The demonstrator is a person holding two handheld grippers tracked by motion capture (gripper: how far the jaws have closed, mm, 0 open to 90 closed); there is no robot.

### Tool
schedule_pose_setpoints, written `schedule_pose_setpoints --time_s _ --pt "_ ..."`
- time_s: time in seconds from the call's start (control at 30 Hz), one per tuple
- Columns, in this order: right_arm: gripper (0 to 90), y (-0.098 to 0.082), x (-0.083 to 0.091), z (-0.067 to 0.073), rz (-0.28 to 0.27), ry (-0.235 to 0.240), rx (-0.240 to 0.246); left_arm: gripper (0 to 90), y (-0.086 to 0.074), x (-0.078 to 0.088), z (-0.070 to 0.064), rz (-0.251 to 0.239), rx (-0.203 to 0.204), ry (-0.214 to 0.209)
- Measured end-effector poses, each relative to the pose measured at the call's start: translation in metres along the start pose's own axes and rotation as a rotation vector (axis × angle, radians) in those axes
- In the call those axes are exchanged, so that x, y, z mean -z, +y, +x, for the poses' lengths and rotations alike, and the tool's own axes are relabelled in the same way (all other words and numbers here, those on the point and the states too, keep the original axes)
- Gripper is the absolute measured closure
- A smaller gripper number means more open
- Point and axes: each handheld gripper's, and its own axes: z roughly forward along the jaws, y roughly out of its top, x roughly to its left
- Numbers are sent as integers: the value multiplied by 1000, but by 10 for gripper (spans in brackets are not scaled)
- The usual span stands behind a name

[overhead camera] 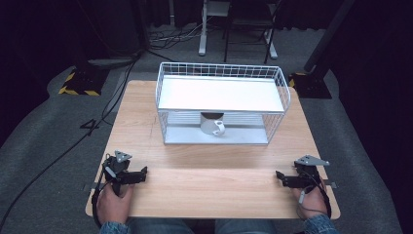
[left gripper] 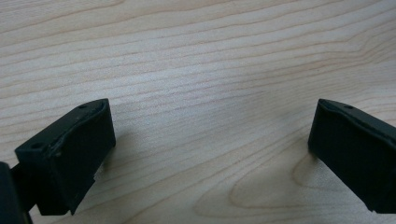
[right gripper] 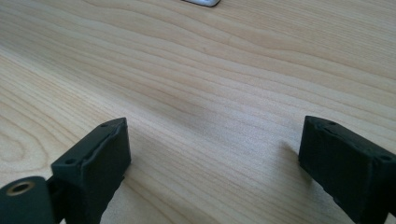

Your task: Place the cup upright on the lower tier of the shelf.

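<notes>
Both grippers rest low at the near table (overhead camera: 214, 183) edge: left gripper (overhead camera: 141, 174) and right gripper (overhead camera: 279, 176) spread wide, empty. Mug (overhead camera: 213, 126) sits inside the wire rack (overhead camera: 221, 73), lower shelf; I'd approach level, under the upper tray.

my light wood table (overhead camera: 214, 185), white wire rack (overhead camera: 221, 102) sitting at its far middle, my grippers resting near corners

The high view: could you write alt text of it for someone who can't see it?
A white mug sits on the lower level of a white wire rack at the far side of a wooden table. At the near edge, a person's hands rest an open left gripper and right gripper, apart, at opposite corners.
</notes>
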Motion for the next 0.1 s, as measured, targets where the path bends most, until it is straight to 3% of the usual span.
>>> schedule_pose_setpoints --time_s 0.1 --pt "90 0 0 0 0 -5 -3 8 0 0 0 2 -1 0"
